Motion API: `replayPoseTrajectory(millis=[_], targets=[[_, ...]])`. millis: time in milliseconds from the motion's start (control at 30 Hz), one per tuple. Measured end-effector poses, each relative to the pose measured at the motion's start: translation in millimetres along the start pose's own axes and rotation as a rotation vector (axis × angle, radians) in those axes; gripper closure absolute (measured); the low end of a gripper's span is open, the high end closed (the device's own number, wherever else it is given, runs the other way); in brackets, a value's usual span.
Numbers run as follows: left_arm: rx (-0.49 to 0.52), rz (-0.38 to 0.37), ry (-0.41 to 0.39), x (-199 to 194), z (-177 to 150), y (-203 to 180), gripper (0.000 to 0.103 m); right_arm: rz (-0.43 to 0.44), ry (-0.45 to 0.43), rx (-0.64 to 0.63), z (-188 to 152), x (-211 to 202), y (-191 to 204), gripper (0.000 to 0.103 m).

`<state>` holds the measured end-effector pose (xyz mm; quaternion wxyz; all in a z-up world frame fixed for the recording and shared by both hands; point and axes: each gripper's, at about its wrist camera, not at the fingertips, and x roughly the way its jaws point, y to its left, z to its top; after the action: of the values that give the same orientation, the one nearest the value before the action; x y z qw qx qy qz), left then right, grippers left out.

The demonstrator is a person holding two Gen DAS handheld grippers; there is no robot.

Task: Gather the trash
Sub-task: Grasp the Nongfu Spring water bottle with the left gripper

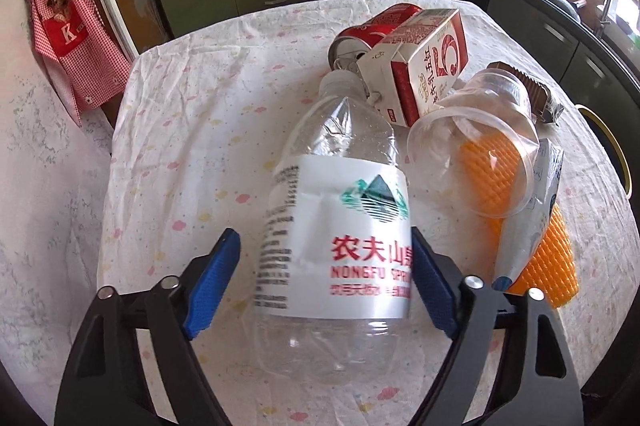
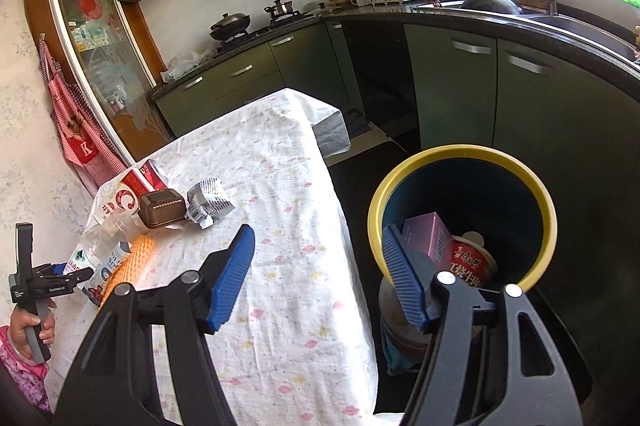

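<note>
On a cloth-covered table (image 1: 180, 129), the left gripper (image 1: 324, 266) straddles a lying clear water bottle (image 1: 340, 226), its 2 blue fingers spread; the right pad touches the label, the left stands apart. A milk carton (image 1: 424, 61), red can (image 1: 372, 29) and plastic cup (image 1: 476, 145) crowd toward 1 o'clock. The right gripper (image 2: 318, 274) hangs spread and empty, the yellow-rimmed bin (image 2: 544, 209) at its 2 o'clock.

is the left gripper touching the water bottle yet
Cannot tell. In the left wrist view the left gripper straddles the water bottle: one finger shows a gap, the other meets the label's edge, contact unclear.
</note>
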<state>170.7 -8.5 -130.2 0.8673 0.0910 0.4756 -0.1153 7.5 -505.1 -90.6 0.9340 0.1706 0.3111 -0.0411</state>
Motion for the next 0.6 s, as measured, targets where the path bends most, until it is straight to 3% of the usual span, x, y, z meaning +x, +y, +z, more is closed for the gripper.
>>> replayPoseTrajectory(millis=[133, 600], targets=[[-0.001, -0.009, 0.005, 4, -2, 2, 0.037, 0.013, 0.002, -0.006, 0, 0, 3, 0.04], [0.001, -0.002, -0.083, -41, -5, 9, 0.038, 0.026, 0.003, -0.004, 0, 1, 2, 0.04]])
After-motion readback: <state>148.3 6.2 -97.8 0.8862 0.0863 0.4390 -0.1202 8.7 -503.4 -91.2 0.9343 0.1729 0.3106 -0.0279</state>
